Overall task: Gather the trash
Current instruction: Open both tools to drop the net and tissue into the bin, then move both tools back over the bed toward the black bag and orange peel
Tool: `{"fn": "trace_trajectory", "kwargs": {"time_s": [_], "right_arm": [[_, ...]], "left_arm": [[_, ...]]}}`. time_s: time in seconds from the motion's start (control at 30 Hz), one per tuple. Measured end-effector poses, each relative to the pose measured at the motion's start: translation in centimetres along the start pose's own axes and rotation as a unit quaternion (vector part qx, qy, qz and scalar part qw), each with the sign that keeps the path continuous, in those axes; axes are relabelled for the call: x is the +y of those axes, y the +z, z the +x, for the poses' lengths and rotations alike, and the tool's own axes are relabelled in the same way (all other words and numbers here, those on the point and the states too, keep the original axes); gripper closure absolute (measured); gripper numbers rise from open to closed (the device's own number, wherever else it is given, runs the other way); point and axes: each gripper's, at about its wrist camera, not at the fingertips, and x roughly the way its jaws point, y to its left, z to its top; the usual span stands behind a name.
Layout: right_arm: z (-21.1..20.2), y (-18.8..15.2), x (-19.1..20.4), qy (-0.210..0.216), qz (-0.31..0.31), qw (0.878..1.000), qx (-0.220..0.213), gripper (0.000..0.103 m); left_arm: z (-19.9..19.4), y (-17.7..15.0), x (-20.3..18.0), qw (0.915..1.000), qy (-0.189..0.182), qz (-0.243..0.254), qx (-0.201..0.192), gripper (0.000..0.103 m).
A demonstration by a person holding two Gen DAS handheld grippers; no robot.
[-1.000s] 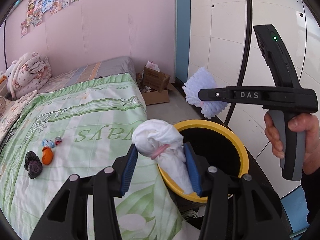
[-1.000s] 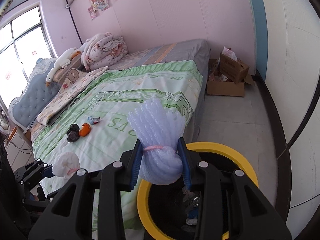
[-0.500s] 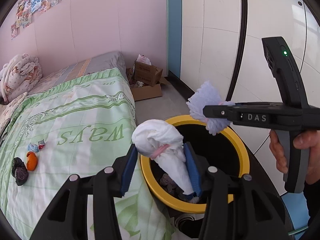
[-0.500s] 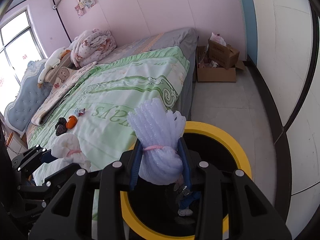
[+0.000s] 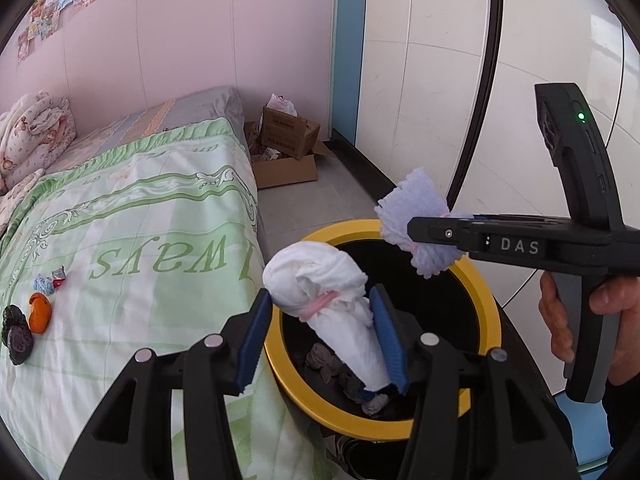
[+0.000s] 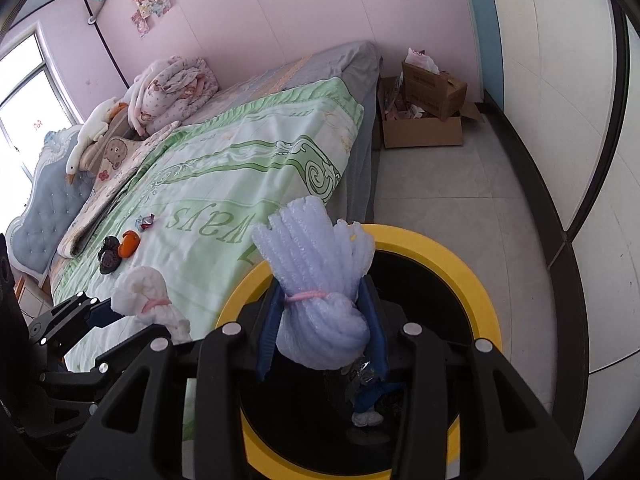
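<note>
Bin (image 5: 490, 312) placed beside bed (image 5: 132, 216); scraps (image 5: 28, 320) laid on bedcover; cardboard boxes (image 5: 286, 148) set on floor behind bin.

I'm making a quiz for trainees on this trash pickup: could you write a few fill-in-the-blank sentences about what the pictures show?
1. The trash bin has a rim coloured ____.
2. The white bundle between the left tongs is tied with a band coloured ____.
3. The pale purple foam bundle sits between the ____ tongs.
4. The orange peel lies on the ____.

Missing words: yellow; pink; right; bed
</note>
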Motion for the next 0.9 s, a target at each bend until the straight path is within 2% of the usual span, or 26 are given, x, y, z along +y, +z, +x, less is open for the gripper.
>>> {"fn": "trace_trajectory", "kwargs": {"time_s": [0.1,0.17,0.23,0.5,0.63,0.77,0.83,0.9], "right_arm": [[0.1,0.1,-0.2,0.000,0.005,1.000,0.001,0.064],[-0.1,0.2,-0.3,-0.001,0.008,1.000,-0.001,0.058],[-0.2,0.2,-0.4,-0.001,0.012,1.000,-0.004,0.055],[-0.8,0.2,-0.8,-0.007,0.025,1.000,-0.008,0.055],[-1.5,0.4,-0.5,-0.003,0.027,1.000,-0.012,0.054],[-2.2,1.1,0.8,0.003,0.020,1.000,-0.021,0.053],[-2.5,1.5,1.7,0.007,0.014,1.000,-0.026,0.048],[-2.7,1.9,2.7,0.013,0.007,1.000,-0.028,0.048]], "left_arm": [[0.0,-0.1,0.1,1.0000,-0.002,-0.003,0.000,0.048],[-0.1,-0.1,0.2,1.0000,0.000,-0.005,-0.002,0.041],[-0.2,-0.1,0.3,1.0000,0.000,-0.009,-0.003,0.039],[-0.6,0.0,1.2,0.9998,0.003,-0.020,-0.004,0.038],[-1.5,0.0,2.2,0.9995,0.012,-0.028,-0.012,0.033],[-2.6,0.0,3.6,0.9988,0.024,-0.038,-0.020,0.031],[-3.2,-0.1,4.6,0.9982,0.035,-0.043,-0.024,0.029],[-3.8,-0.2,5.5,0.9974,0.046,-0.047,-0.028,0.027]]}}
